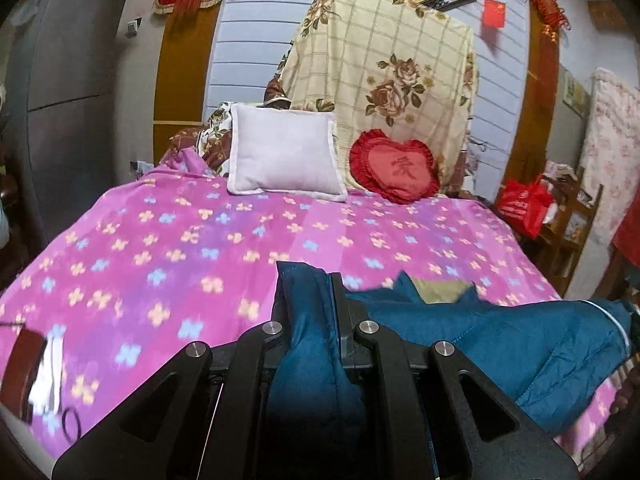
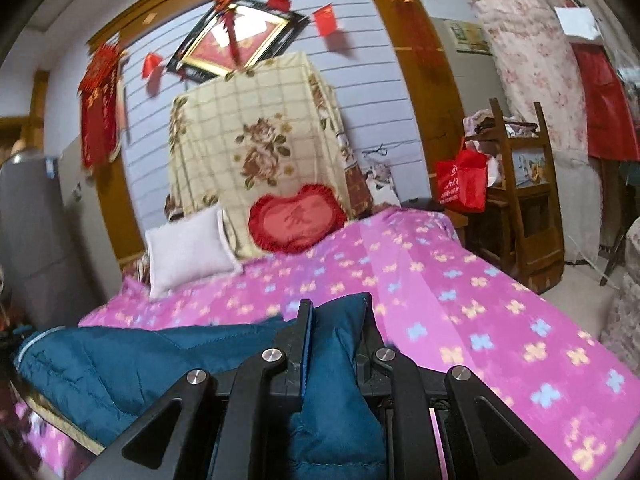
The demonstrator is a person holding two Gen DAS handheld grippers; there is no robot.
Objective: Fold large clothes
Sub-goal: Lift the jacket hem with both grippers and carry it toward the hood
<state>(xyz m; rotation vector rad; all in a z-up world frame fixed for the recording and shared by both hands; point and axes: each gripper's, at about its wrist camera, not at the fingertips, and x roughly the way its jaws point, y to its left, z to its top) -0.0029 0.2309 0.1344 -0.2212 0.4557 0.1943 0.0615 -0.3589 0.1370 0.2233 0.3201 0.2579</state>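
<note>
Clearly, a teal quilted jacket (image 1: 500, 344) is held up over the near end of the pink flowered bedspread (image 1: 180, 240), which serves as the landmark for what follows. The left gripper (image 1: 308, 320) is clamped on a bunched fold of the jacket, with fabric squeezed between its two fingers and rising above their tips. The right gripper (image 2: 336, 332) is likewise closed on a fold of the same garment (image 2: 120, 360), so that the cloth is stretched between the two holds, above the bedspread's near edge. A tan lining (image 1: 440, 290) is glimpsed at the jacket's far side, towards the middle of the bedspread.

The garment is judged to be soft and limp, padded, and somewhat bulky though not heavy; the shell looks smooth and may slide if only a thin layer is pinched. A thick bunch at a seam or hem is therefore judged the safer hold, and the two holds are best kept well apart so that an edge is kept taut. Sagging of the unsupported middle is to be expected, and a clean crease will probably not be held without being pressed flat against the bedspread.

At the bedspread's far end a white pillow (image 1: 284, 152) and a red heart cushion (image 1: 394, 166) are propped, well apart from the jacket.
</note>
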